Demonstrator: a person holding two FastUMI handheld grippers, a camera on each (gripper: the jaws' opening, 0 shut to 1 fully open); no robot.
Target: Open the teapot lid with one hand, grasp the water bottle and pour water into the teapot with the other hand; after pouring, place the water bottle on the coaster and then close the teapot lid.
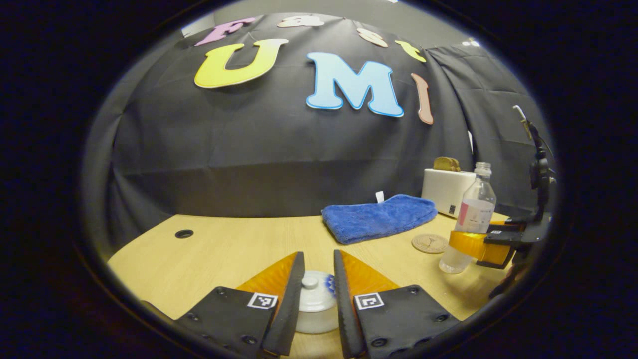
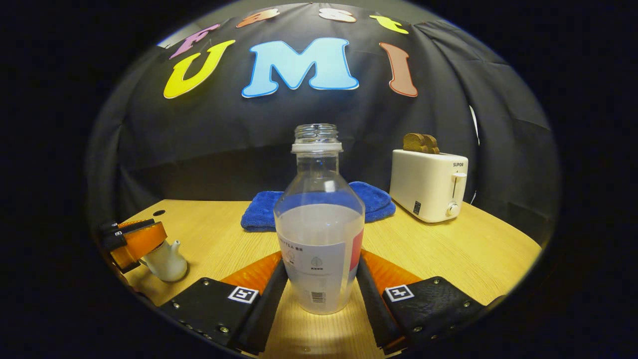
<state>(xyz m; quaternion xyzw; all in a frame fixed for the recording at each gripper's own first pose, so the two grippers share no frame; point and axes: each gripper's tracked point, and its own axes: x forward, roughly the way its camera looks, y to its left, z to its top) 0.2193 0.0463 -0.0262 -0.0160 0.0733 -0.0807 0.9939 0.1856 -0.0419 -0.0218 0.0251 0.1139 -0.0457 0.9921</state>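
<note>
The white teapot (image 1: 316,309) sits low between my left gripper's (image 1: 319,254) fingers, its lid (image 1: 313,294) on and the small knob in the gap. The fingers stand apart on either side of the knob without touching it, so this gripper is open. In the right gripper view the left gripper (image 2: 137,239) hovers over the teapot (image 2: 167,262), whose spout points right. The clear, uncapped water bottle (image 2: 319,234), partly filled, stands on the table. My right gripper (image 2: 320,257) has both fingers pressed on its lower sides. The round coaster (image 1: 429,243) lies left of the bottle (image 1: 473,214).
A folded blue towel (image 2: 369,199) lies at the back of the wooden table (image 2: 448,249). A white toaster (image 2: 428,184) with bread slices stands at the back right. A small hole (image 1: 184,233) is in the tabletop at far left.
</note>
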